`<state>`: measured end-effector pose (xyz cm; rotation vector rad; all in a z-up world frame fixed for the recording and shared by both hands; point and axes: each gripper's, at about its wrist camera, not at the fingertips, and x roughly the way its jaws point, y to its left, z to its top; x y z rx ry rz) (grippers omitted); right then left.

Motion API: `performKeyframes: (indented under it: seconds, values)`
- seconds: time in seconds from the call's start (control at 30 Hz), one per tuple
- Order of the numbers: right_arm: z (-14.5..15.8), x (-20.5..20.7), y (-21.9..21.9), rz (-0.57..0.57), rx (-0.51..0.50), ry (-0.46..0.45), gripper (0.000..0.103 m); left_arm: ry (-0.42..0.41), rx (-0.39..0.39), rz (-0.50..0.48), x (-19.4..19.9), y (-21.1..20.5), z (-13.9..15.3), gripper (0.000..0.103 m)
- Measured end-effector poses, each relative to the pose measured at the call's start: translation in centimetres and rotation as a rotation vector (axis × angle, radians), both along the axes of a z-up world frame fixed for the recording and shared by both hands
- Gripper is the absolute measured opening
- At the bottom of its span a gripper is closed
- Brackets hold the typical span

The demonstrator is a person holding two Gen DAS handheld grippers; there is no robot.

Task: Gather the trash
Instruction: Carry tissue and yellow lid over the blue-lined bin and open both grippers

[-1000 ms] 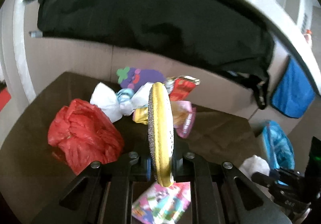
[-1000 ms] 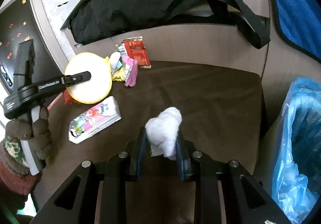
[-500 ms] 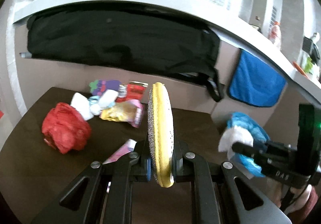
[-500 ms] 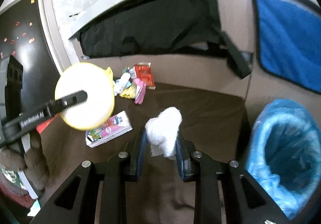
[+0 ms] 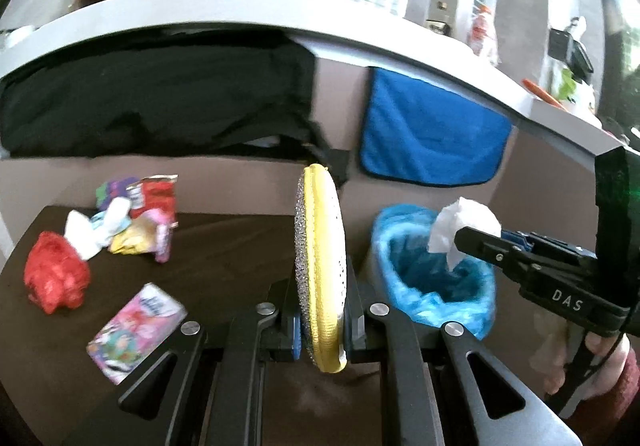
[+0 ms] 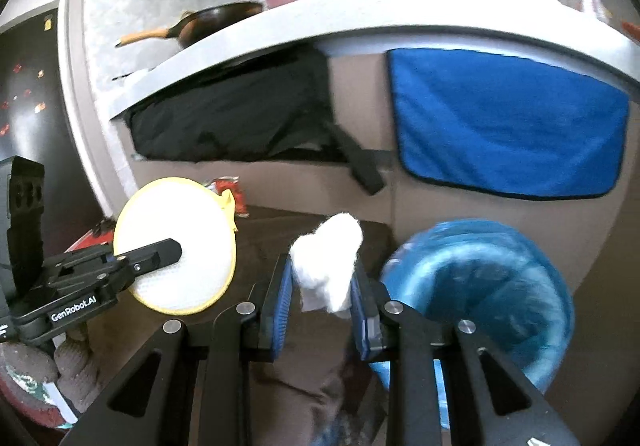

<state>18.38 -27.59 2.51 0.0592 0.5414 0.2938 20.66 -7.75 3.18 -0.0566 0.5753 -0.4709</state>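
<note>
Round scouring pad [image 5: 320, 274], yellow-rimmed with a silver mesh face, stands on edge, clamped. Crumpled white tissue [image 6: 326, 266], also clamped, sits at nine o'clock of the blue-lined bin [image 6: 480, 286]. On the brown table [image 5: 224, 246], toward ten o'clock: red bag [image 5: 54, 278], pink packet [image 5: 136, 326], wrapper heap [image 5: 132, 222].

Both wrist cameras look down along their tongs, close up, sharing the blue-lined bin [image 5: 436, 270] [image 6: 480, 294].
</note>
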Motion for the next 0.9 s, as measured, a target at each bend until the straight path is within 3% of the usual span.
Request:
performKeyframes:
  seconds: [0.3,0.53,0.9]
  values:
    - [-0.1,-0.7,-5.6,-0.111,-0.003,-0.029,0.024,-0.033,0.021,-0.086,0.4,-7.1,0.5,0.015]
    - [-1.6,0.0,-9.8,-0.176,0.026,-0.014,0.024,-0.003,0.041,-0.151,1.9,-11.9,-0.7,0.015]
    - [-4.3,2.4,-13.6,-0.228,0.061,0.026,0.024,0.036,0.055,-0.19,4.6,-15.7,-2.6,0.015]
